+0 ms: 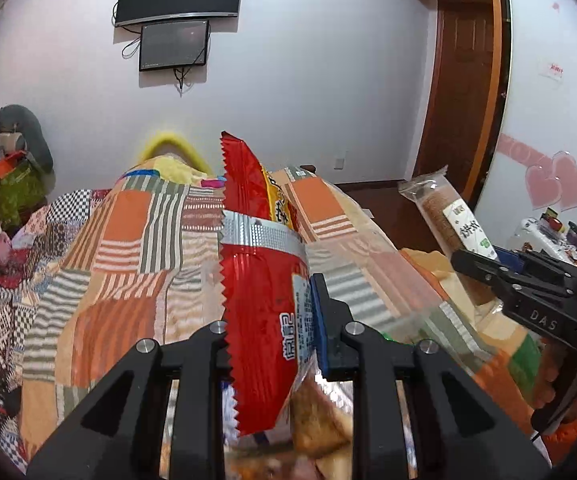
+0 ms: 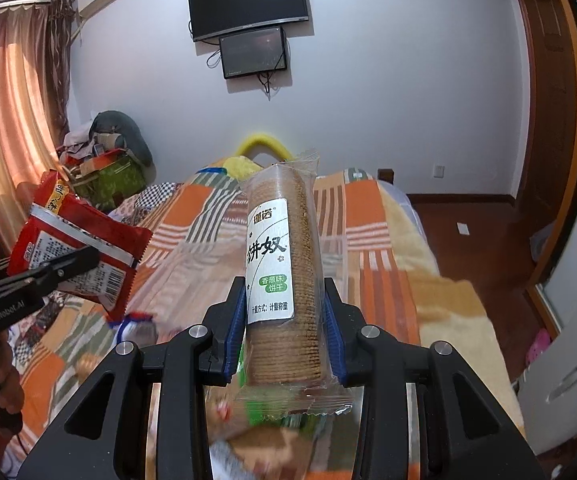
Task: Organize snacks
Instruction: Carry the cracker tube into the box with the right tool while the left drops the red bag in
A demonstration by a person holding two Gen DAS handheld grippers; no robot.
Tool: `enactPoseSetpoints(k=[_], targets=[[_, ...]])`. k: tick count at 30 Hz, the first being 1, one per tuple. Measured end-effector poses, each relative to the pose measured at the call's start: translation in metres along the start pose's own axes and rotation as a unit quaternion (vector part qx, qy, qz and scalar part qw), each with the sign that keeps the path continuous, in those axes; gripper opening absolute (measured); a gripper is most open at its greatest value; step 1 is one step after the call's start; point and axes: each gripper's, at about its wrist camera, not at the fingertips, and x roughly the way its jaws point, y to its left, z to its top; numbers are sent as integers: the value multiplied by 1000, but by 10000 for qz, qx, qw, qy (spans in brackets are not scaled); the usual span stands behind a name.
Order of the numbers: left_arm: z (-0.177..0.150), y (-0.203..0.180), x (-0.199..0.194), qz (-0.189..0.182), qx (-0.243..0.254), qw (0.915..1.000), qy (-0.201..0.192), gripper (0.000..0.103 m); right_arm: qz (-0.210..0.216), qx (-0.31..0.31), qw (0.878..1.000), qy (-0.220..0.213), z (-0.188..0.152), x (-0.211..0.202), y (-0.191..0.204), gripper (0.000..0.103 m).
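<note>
My left gripper (image 1: pixel 276 312) is shut on a red snack packet (image 1: pixel 260 264) with a silver band, held edge-on above the bed. The packet also shows at the left of the right wrist view (image 2: pixel 76 240), with the left gripper (image 2: pixel 68 264) clamped on it. My right gripper (image 2: pixel 284 312) is shut on a clear-wrapped roll of round biscuits (image 2: pixel 284 276) with a white label, held upright. That roll (image 1: pixel 452 220) and the right gripper (image 1: pixel 484 268) show at the right of the left wrist view. More snack packets (image 2: pixel 248 432) lie blurred below the grippers.
A bed with a patchwork orange and striped quilt (image 1: pixel 120 264) fills the space below. A cluttered pile with a green box (image 2: pixel 108 176) stands at the left by the curtain. A white cabinet (image 2: pixel 568 360) stands at the right. Two screens (image 2: pixel 248 4) hang on the far wall.
</note>
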Motion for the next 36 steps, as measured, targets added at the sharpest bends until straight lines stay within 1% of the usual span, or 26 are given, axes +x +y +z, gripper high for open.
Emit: enactPoseSetpoints(k=[3,7,11,17,20,25,27,29,30,32,35,36], targets=[[8,-4,17,44,65,10000,33,22,-75,-1,10000,18,6,17,1,33],[13,-6,44,54,40,9998,181,22,-91,74,9998,140,10,36,-1,32],[12,-2,72,-10,-97,9990,430,22,-83,142,9991,378,7,58,-4,33],[10,3,114,17,-246,9958,885,22,-116,117,9972,730,1,82,-4,33],[5,9,128,37,-374,9929,1131,22,-131,95,9959,890,-2,89,-3,33],[1,8,134,-17,-275,9915,1273,23,-140,7,9936,1117,-8,94,-4,33],[0,8,133,-4,-260,9911,1309,28,-137,-38,9926,1205,-9,96,-4,33],[-1,10,130,89,-251,9911,1301,40,-158,-72,9911,1323,-11,96,-3,34],[-2,11,126,129,-249,9917,1258,42,-148,-67,9904,1375,-12,97,-4,34],[-1,14,114,164,-238,9931,1135,50,-169,-69,9910,1324,-11,91,-5,34],[1,19,93,178,-224,9951,951,57,-213,-130,9927,1182,-6,77,-5,34],[2,21,85,182,-206,9957,889,59,-199,-132,9931,1149,-4,73,-6,34]])
